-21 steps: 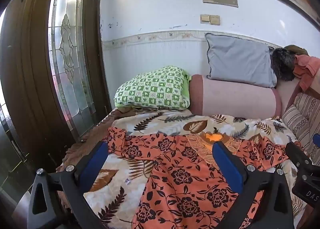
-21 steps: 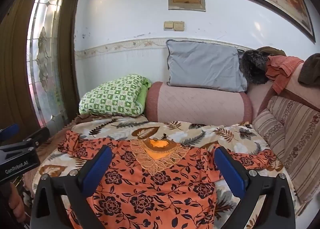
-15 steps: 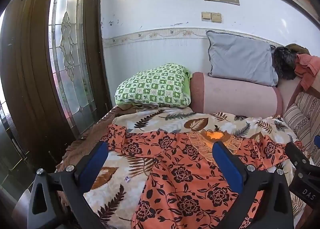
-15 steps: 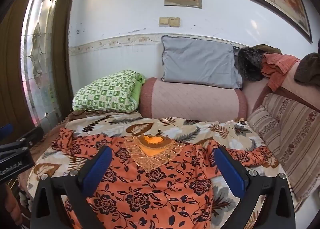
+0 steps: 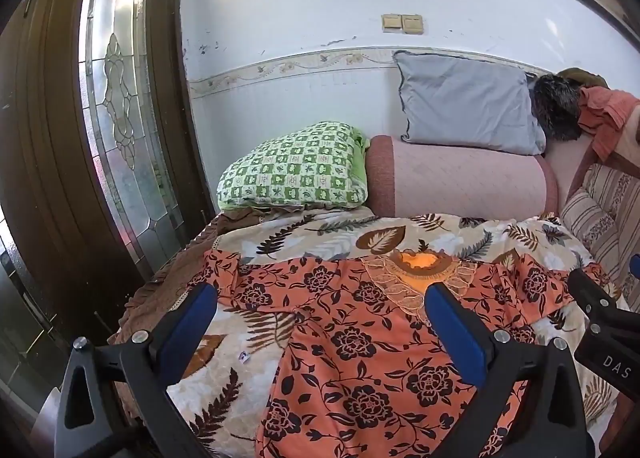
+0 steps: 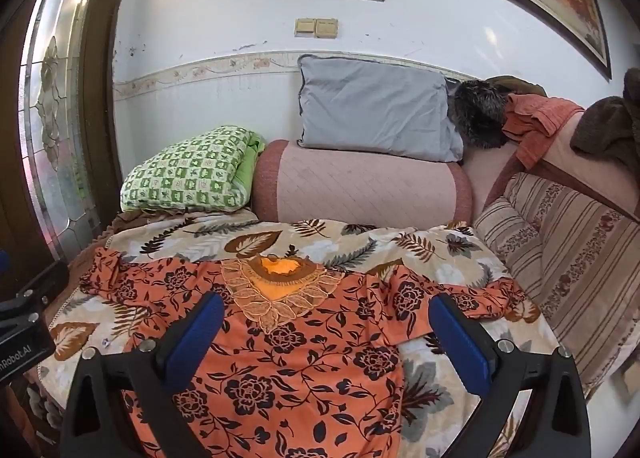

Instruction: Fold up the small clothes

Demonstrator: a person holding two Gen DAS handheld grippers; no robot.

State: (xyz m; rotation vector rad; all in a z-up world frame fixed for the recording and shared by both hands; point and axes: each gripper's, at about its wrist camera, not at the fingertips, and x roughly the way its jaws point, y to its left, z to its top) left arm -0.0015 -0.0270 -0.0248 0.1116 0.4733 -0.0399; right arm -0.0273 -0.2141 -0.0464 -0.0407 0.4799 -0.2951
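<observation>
Well, orange dress [image 6: 304, 358] lies flat on bed [image 6: 440, 258], unfolded; both grippers' fingers [image 5: 456, 330] [image 6: 460, 338] wide open, empty. Next prob: grab sleeves [image 6: 480, 298], fold inward.

Near edge: open to both tools above the orange floral garment [image 6: 288, 362].
Far edge: blocked by the green pillow [image 5: 296, 174] and pink bolster [image 6: 360, 186].
Right edge: striped cushion [image 6: 568, 258] walls it.
Left edge: wooden door [image 5: 60, 162] close beside.
</observation>
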